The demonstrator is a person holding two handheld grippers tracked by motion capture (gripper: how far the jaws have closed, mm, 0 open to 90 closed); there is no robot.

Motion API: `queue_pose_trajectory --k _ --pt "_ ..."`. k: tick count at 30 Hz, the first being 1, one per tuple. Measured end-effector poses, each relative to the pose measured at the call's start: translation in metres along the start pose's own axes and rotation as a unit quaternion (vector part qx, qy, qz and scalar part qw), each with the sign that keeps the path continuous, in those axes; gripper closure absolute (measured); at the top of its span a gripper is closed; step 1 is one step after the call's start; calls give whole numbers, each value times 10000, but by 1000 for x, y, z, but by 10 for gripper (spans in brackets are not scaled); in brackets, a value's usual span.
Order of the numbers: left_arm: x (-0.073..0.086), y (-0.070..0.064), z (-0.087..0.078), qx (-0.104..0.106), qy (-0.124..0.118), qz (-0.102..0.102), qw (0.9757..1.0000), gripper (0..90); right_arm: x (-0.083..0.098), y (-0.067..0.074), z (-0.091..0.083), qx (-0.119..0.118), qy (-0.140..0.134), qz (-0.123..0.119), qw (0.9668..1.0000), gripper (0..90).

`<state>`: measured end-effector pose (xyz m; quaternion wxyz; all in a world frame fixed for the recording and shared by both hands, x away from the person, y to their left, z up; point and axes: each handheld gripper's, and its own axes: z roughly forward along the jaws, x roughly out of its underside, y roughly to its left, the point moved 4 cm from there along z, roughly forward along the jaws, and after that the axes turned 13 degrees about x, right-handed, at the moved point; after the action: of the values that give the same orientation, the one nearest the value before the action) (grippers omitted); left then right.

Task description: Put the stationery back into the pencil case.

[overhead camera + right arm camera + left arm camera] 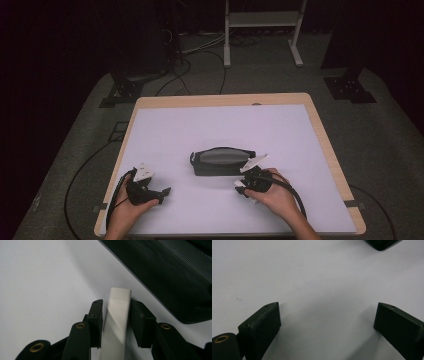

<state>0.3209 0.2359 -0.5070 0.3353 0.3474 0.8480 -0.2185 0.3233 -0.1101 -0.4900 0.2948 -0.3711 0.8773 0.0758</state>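
Item: black mesh pouch point(221, 161), lying flat at mid-table point(165, 125). Right gripper point(115, 308), just beside the pouch's near right end, jaws closed onto a slim white bar point(117, 315), likely being brought over for loading. Left gripper point(327, 317), well left of the pouch, jaws wide apart, holding nothing, apparently parked in reserve.

Black pouch point(222, 161) blocks mid-table; white mat point(200, 125) around it lies open.
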Motion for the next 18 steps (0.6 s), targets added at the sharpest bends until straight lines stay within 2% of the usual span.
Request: queue_pose_trajectory --k 5,8,18 --pt "0 0 0 -2 4 0 10000 61 -1 1 1 111 -12 -46 9999 654" --pt "0 0 0 1 1 -2 10000 62 -1 3 2 276 20 -123 9995 688" --pt "0 0 0 1 1 -3 10000 61 -1 2 2 267 35 -124 9996 708"
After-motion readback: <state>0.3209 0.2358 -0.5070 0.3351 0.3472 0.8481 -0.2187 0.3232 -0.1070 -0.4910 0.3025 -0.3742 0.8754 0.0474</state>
